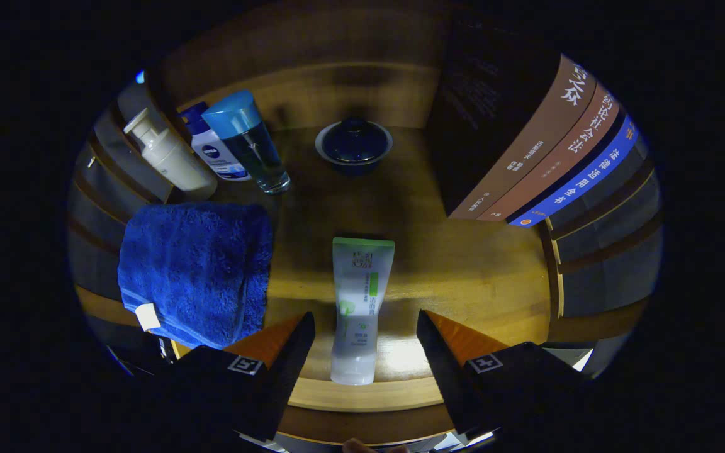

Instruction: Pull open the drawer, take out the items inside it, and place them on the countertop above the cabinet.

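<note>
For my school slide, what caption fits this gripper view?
Open gripper straddling a white tube on the wooden countertop, beside a blue towel.

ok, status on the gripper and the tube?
Gripper open, fingers either side of the white tube. Tube flat on the wooden surface, not gripped. Blue towel beside it, clear of the fingers.

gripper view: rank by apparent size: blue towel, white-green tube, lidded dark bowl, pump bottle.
1. blue towel
2. white-green tube, lying between the open gripper's fingers, so nearness inflates it
3-4. pump bottle and lidded dark bowl: look alike, not ranked
</note>
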`<state>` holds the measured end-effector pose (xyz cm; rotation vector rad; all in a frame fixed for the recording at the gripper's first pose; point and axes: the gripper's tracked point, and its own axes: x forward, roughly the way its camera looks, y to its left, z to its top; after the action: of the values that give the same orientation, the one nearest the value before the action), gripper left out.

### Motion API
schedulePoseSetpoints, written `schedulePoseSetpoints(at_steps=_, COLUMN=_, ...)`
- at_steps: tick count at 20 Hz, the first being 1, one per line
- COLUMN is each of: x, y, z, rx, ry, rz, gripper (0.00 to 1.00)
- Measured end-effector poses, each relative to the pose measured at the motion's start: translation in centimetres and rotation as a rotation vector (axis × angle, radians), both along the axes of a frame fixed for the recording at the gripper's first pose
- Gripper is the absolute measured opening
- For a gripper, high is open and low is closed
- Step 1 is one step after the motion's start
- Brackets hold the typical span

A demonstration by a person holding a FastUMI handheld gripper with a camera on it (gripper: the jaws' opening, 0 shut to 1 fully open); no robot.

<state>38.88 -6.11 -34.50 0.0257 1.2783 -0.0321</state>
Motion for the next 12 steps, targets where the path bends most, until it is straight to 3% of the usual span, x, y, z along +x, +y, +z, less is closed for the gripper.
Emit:
schedulePoseSetpoints(at_steps=7, x=-0.5, y=-0.3, z=2.7, rx=-0.018, ry=-0.177, rz=0.050, gripper=1.00)
schedulePoseSetpoints(at_steps=12, x=-3.1, y=0.6, z=5.6, rx=-0.022, ry=-0.358, rz=0.084, gripper=1.00)
